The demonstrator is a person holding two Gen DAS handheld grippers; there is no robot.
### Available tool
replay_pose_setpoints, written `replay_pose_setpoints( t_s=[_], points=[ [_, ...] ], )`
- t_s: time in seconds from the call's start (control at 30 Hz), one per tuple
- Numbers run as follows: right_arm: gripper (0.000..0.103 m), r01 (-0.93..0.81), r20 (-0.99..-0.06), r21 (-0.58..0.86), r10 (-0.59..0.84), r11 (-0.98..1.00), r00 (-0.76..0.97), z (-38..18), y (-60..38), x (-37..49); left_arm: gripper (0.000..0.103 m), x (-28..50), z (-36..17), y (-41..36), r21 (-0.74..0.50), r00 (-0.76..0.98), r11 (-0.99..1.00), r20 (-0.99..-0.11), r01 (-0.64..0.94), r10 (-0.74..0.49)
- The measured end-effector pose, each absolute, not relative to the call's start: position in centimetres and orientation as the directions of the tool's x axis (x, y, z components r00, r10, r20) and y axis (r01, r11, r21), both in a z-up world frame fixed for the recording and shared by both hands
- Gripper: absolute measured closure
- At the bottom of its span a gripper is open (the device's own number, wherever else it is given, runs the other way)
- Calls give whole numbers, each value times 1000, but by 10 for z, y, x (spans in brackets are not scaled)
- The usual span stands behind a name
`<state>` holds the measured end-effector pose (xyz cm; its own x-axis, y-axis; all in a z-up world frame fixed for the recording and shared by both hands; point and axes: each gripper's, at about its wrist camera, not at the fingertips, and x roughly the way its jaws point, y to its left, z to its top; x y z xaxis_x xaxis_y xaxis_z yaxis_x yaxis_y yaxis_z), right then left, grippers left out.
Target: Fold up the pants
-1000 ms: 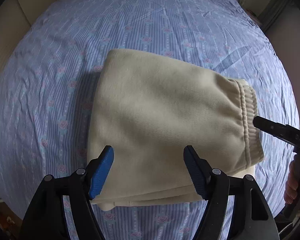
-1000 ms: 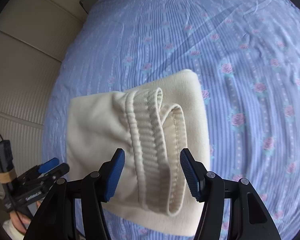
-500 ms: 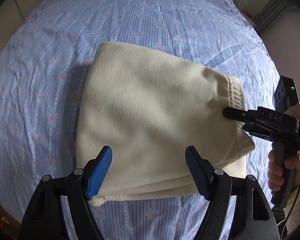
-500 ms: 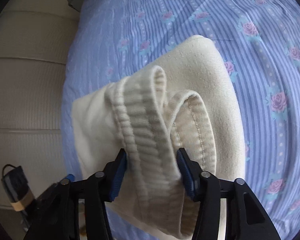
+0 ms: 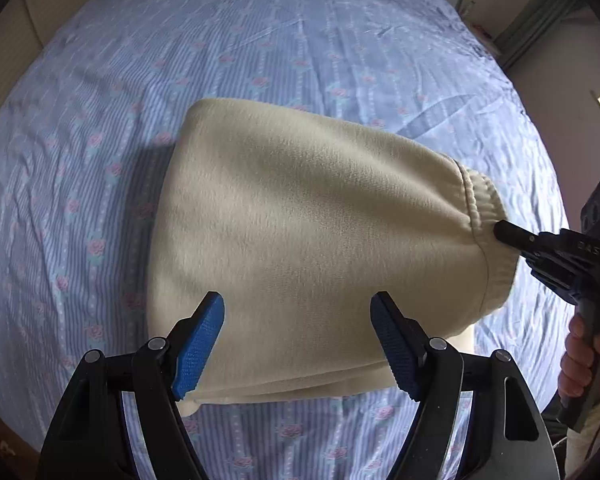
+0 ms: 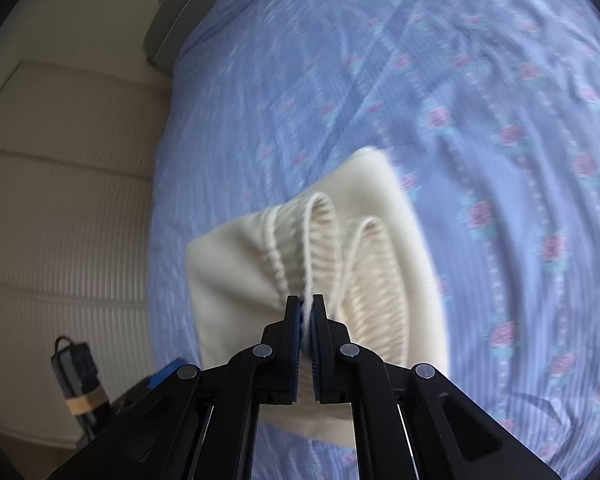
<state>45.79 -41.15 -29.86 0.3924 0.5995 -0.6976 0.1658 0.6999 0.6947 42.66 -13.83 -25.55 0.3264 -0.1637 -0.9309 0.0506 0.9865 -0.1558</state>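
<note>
My right gripper pinches the ribbed waistband of the soft, floppy cream fleece pants; my left gripper hangs open over their near edge.

Bed under blue striped sheet with pink roses, wrinkled all over; folded cream pants lying directly on it, near the middle.

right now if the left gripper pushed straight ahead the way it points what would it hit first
Most likely the folded cream fleece pants: the open left gripper points at their near edge on the blue floral bedsheet, though how high it is above them is unclear.
</note>
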Motion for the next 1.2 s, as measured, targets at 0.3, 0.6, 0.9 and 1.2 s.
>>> replay_pose_setpoints(
  t_s=[0.3, 0.6, 0.9, 1.2],
  points=[
    [46, 121, -759, 640, 600, 759, 251, -321, -371, 465, 27, 427, -257, -140, -160, 322, 986, -932, 42, -165],
    [81, 208, -693, 721, 682, 662, 232, -354, -350, 465, 27, 424, -257, -134, -172, 316, 985, -934, 13, -167],
    [84, 113, -691, 705, 642, 700, 331, -302, -353, 442, 26, 422, -252, -138, -177, 329, 984, -929, 18, -173],
    [37, 210, -872, 454, 382, 866, 307, -315, -356, 422, 20, 413, -254, -149, -139, 328, 989, -933, 43, -145]
  ],
)
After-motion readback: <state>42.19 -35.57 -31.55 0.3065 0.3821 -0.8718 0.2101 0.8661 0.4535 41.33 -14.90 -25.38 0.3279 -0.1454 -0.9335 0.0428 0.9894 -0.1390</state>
